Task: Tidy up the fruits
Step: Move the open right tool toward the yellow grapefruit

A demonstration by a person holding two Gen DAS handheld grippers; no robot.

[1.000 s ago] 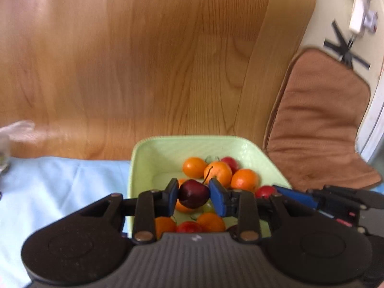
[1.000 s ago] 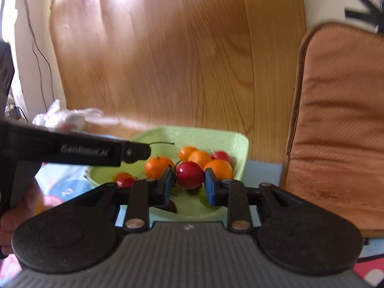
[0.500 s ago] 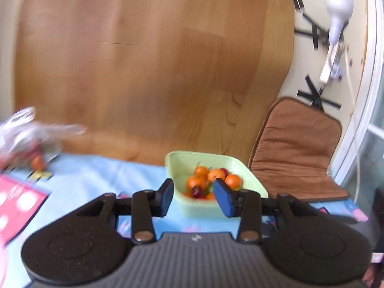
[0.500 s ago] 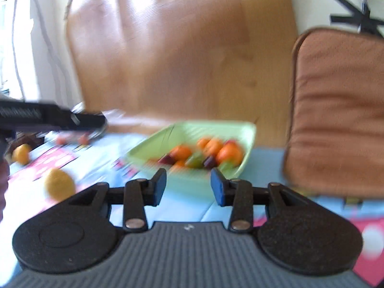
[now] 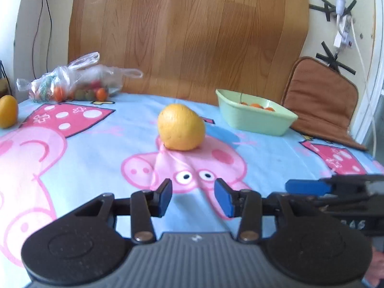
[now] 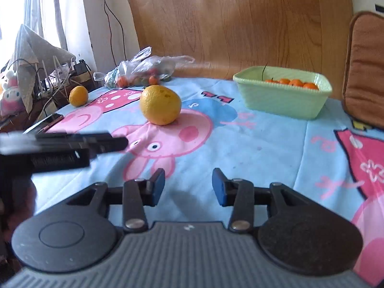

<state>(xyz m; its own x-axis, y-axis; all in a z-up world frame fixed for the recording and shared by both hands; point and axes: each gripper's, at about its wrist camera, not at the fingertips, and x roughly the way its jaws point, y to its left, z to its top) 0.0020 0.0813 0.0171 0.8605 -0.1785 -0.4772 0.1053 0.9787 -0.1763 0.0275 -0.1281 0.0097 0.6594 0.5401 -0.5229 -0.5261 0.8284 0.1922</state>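
Both grippers are empty. The left gripper (image 5: pixel 193 195) and the right gripper (image 6: pixel 188 187) have just been opening, and nothing is between their jaws. The green tray (image 6: pixel 283 98), far right on the worktop (image 6: pixel 264 144), already holds small fruits. I judge the next step is the big orange (image 6: pixel 160 104) in the middle: it needs much wider jaws. A second orange (image 6: pixel 78 96) and a bag (image 6: pixel 144 70) wait far left.
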